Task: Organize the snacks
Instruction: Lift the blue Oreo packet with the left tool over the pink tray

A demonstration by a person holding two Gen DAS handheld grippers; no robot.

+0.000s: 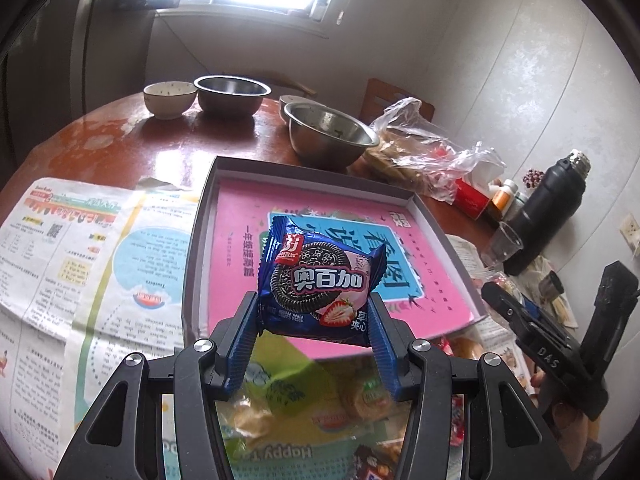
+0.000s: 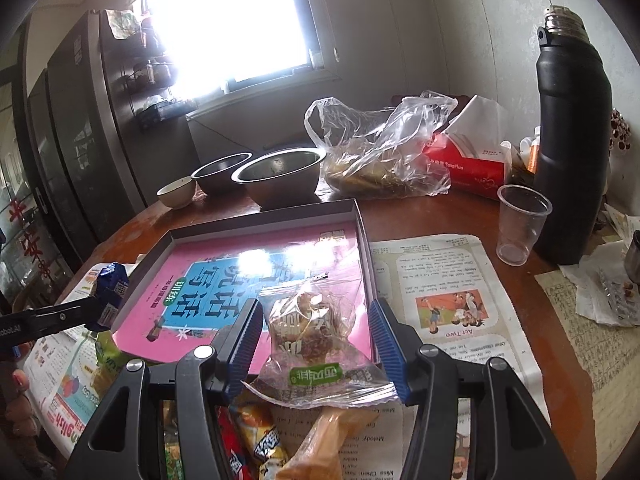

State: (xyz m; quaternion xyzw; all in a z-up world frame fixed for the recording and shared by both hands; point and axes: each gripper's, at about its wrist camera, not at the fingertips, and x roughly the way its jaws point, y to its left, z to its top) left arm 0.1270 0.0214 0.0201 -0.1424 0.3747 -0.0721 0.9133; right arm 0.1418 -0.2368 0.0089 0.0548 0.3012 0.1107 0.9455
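Observation:
My left gripper [image 1: 314, 326] is shut on a blue cookie packet [image 1: 320, 280] and holds it above the near edge of the shallow grey box [image 1: 208, 200] with a pink book in it. My right gripper [image 2: 316, 346] is shut on a clear packet of brown snack [image 2: 312, 332] over the box's [image 2: 260, 220] near right corner. The left gripper with the blue packet [image 2: 110, 284] shows at the left of the right wrist view. The right gripper [image 1: 532, 320] shows at the right of the left wrist view. Loose snack packets [image 2: 256, 436] lie below on newspaper.
Two steel bowls [image 1: 328, 132] and a ceramic bowl [image 1: 170, 98] stand behind the box. A plastic bag of food [image 2: 380, 152], a red tissue pack [image 2: 468, 160], a clear cup [image 2: 520, 224] and a black flask [image 2: 572, 140] stand to the right. Newspaper [image 1: 80, 260] covers the table.

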